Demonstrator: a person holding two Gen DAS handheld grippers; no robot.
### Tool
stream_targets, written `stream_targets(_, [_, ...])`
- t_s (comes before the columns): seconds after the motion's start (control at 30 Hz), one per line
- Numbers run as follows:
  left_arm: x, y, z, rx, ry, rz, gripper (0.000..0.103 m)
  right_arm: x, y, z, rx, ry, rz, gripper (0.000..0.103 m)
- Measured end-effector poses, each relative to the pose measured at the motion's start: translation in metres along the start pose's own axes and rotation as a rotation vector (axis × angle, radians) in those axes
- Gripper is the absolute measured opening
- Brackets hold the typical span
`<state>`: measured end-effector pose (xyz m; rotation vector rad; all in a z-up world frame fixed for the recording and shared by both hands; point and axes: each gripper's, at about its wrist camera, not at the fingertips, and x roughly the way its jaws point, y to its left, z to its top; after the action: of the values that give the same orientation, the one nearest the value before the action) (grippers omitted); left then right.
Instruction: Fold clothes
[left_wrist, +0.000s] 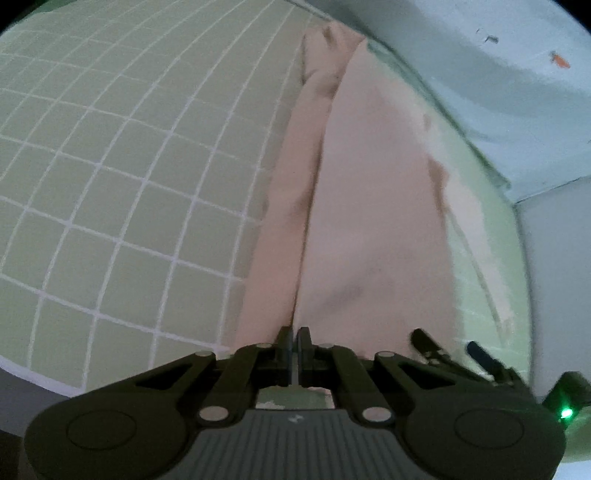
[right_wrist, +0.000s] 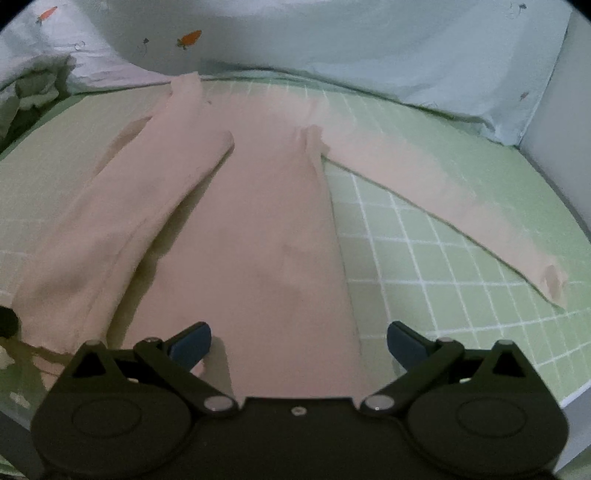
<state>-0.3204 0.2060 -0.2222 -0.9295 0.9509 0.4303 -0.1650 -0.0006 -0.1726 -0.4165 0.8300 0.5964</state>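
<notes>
My left gripper (left_wrist: 294, 345) is pinched tight on the near edge of the pink long-sleeved top (left_wrist: 369, 221), which runs away toward 12 o'clock over the green grid mat (left_wrist: 110, 184). My right gripper (right_wrist: 298, 341) gapes wide, empty, above the top's hem; one sleeve (right_wrist: 461, 210) trails toward 3 o'clock.

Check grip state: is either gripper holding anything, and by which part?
Left gripper is shut on the pink garment at its near edge. Right gripper is open, holding nothing.

One pink garment (right_wrist: 251, 229) lies on one green grid mat (right_wrist: 424, 258); two grippers, left (left_wrist: 294, 341) and right (right_wrist: 298, 341).
</notes>
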Motion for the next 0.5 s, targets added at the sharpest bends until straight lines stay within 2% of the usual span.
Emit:
stream_targets(0.23, [0.007, 0.002, -0.001, 0.021, 0.027, 0.037, 0.005, 0.006, -0.004, -0.006, 0.065, 0.026, 0.026, 0.103])
stream_targets(0.3, [0.003, 0.0, 0.002, 0.026, 0.027, 0.04, 0.008, 0.006, -0.005, -0.006, 0.076, 0.031, 0.032, 0.103])
stream_targets(0.37, [-0.003, 0.0, 0.006, 0.035, 0.016, 0.037, 0.019, 0.006, -0.007, -0.005, 0.085, 0.034, 0.034, 0.103])
stream_targets(0.5, [-0.018, -0.008, 0.023, 0.067, -0.058, 0.039, 0.022, 0.005, -0.015, -0.001, 0.108, 0.028, 0.025, 0.103])
